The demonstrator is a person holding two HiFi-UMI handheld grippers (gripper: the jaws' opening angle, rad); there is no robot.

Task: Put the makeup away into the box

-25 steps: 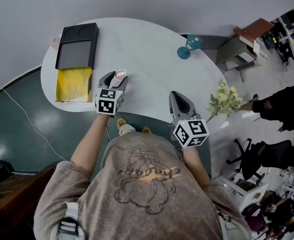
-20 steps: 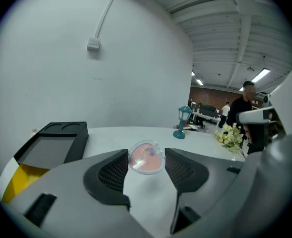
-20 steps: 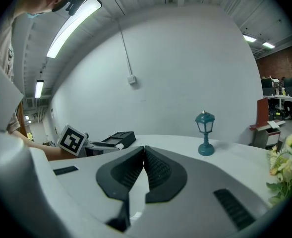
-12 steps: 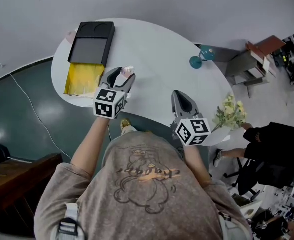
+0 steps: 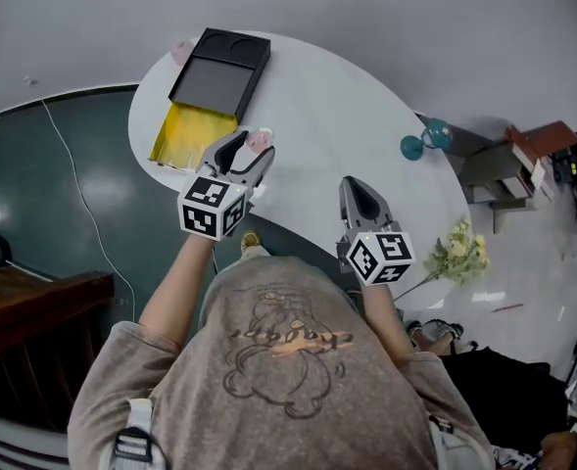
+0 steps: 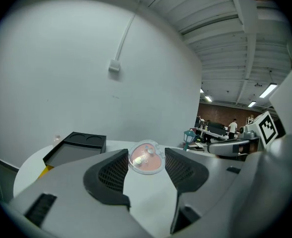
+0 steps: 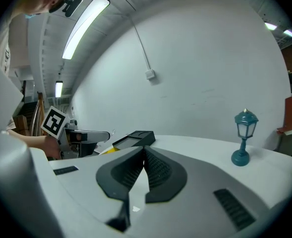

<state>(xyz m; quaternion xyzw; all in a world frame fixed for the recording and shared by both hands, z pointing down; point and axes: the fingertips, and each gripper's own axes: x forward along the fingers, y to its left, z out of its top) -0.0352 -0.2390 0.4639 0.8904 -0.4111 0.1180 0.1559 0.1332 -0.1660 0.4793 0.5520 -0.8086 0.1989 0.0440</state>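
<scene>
The left gripper (image 5: 249,152) is rising off the tabletop (image 5: 327,116) and drifting toward the far left. A second ago it was sitting lower and well short of the box (image 5: 219,67); now it is hanging just beside the box's near right corner. Its fingers (image 6: 111,170) are standing fairly wide and clamping the round pink compact (image 6: 146,158) by its rim, with the clear lid facing back along the gripper.

The step in hand looks like carrying the compact over to the box. To do it well, the person is probably best off keeping the grip steady and the compact level. It should cross the near wall of the yellow open part (image 5: 192,133) with room to spare and come down inside before the fingers are let go. The case is hard and smooth and held only at its edge, so a quick twist could let it slip. The black section with two round wells is lying farther back, and whether the compact belongs there cannot be told.

The right gripper (image 7: 145,155) is waiting over the near edge with its fingers pressed together and nothing between them.

The tabletop is white, rounded and almost bare. A small teal lamp (image 7: 244,138) is standing at its far right, and pale flowers (image 5: 464,251) are showing past its right edge. A dark green floor (image 5: 63,194) is lying to the left and a plain grey wall (image 5: 386,18) is rising behind.
</scene>
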